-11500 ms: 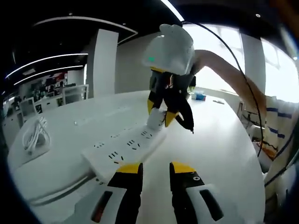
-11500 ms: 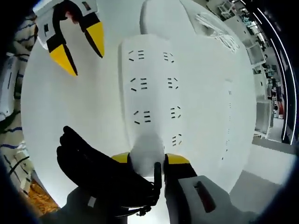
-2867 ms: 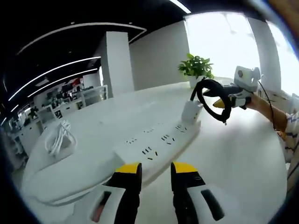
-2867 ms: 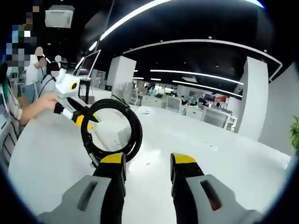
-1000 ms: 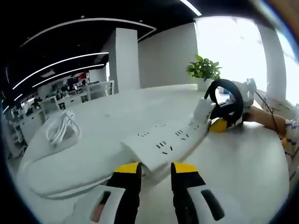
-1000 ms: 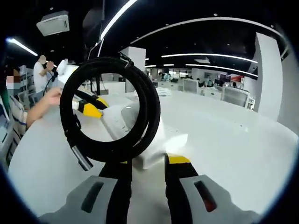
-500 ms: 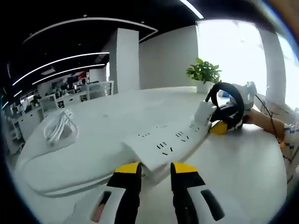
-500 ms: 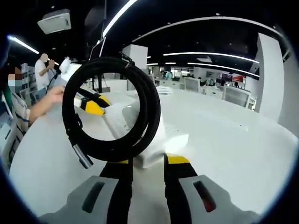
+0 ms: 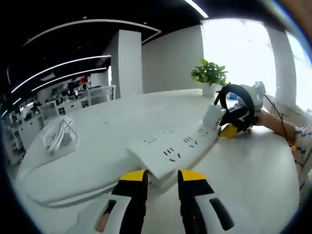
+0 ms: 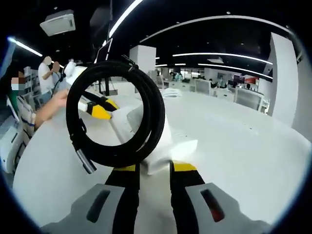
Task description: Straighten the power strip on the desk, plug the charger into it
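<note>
Power strip (image 9: 168,151) lying flat on the white desk (image 9: 243,175), running from lower centre of the left gripper view up toward the right, sockets facing up. Straightening looks done or close to it, judging by the tidy lie. White charger (image 9: 212,116) standing at the far end of the strip, centre right of that view, with a coil of black cable (image 9: 237,113) looped beside it. Whether fully seated in a socket: cannot tell.

Left gripper (image 9: 162,175) at bottom centre, yellow-tipped jaws narrowly apart, the near end of the strip at or between the tips; actual grip unclear.

Right gripper (image 10: 152,167) at bottom centre of the right gripper view, jaws drawn close on the white charger (image 10: 158,146), the black cable (image 10: 117,114) arching in a ring over the left jaw, its metal plug end hanging at lower left. Strip (image 10: 127,127) visible through and behind the ring.

Probably left: pressing the charger home if not yet in, then letting go. Elsewhere, a white cable bundle (image 9: 58,136) at left of the left gripper view and a plant (image 9: 209,73) at upper right.
</note>
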Demonstrator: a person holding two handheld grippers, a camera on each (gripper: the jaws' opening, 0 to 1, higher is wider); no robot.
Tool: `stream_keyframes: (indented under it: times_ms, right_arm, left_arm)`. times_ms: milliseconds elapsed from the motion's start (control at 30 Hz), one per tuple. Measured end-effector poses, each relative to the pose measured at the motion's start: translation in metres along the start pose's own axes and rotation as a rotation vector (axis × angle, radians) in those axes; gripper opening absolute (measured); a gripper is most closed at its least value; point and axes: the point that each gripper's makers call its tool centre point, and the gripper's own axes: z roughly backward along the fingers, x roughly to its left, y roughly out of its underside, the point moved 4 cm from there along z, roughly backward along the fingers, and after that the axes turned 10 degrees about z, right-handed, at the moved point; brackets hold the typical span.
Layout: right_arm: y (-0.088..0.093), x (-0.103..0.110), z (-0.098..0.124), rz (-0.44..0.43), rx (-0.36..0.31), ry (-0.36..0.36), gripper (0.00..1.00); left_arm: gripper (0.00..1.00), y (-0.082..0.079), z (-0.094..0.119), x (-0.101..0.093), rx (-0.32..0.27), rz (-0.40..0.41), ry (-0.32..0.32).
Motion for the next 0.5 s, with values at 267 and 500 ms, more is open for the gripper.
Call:
stream_keyframes:
  times_ms: [267,500]
  right_arm:
    - [0.001,-0.0009,0.0006,0.029,-0.002,0.007,0.23]
    - [0.0015,-0.0039,0.0001,0.015,0.001,0.024,0.24]
  left_arm:
    - [0.25,0.0002,-0.0004,-0.0008,-0.003,0.0,-0.005]
    - [0.25,-0.0004,-0.0016,-0.0021,-0.006,-0.001,-0.009]
